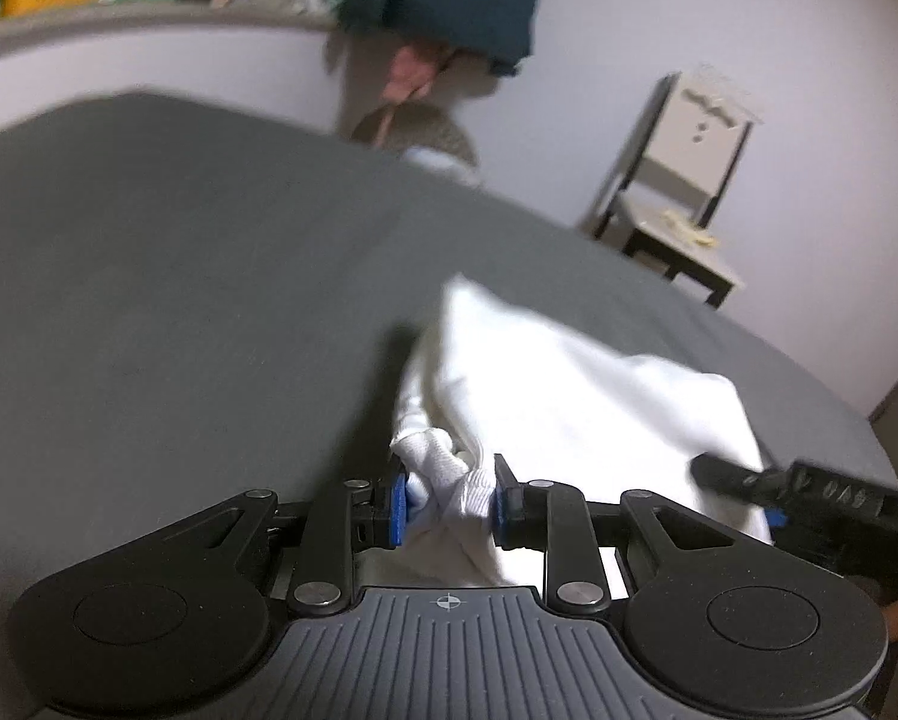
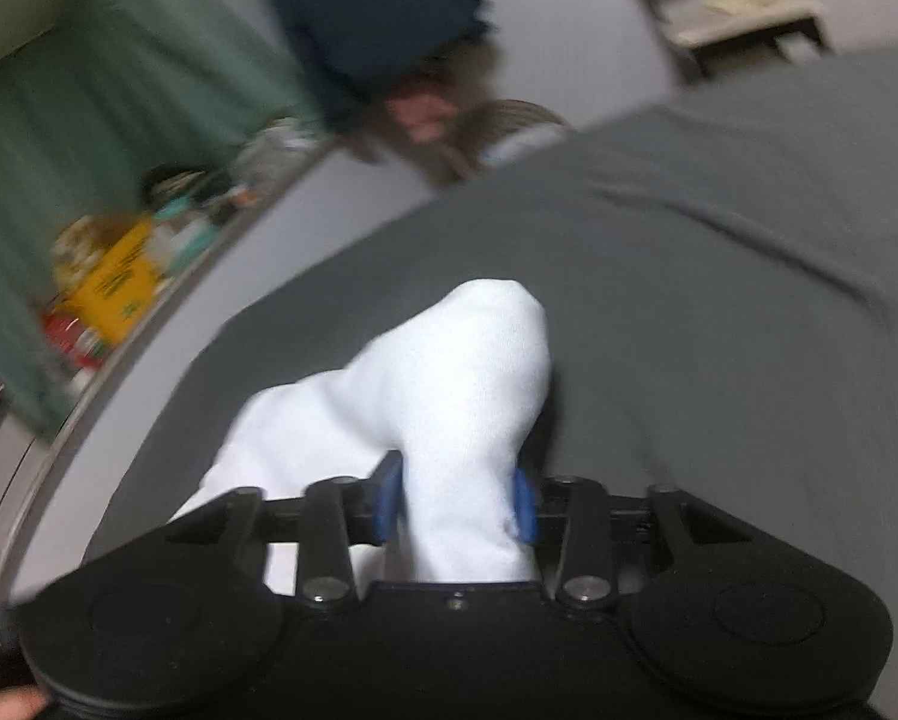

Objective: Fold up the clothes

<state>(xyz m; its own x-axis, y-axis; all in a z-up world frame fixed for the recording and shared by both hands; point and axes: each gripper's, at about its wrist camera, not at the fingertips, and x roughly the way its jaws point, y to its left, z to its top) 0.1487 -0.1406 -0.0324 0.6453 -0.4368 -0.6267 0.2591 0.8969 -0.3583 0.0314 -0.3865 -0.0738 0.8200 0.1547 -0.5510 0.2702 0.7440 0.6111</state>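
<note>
A white garment (image 1: 568,384) lies bunched on the grey bed sheet (image 1: 179,270). My left gripper (image 1: 449,504) is shut on a ribbed edge of it, and the cloth is twisted between the blue pads (image 1: 398,510). In the left wrist view my right gripper (image 1: 742,486) reaches in from the right over the same cloth. In the right wrist view, a rounded fold of the white garment (image 2: 466,372) rises between the pads of my right gripper (image 2: 457,504). The cloth fills the gap from pad to pad. The view is blurred.
A person in a dark teal top stands beyond the bed, one hand (image 1: 410,69) hanging down. A pale chair (image 1: 682,180) stands by the wall at the right. A ledge with a yellow box (image 2: 116,282) and a green curtain (image 2: 89,120) lie to the left.
</note>
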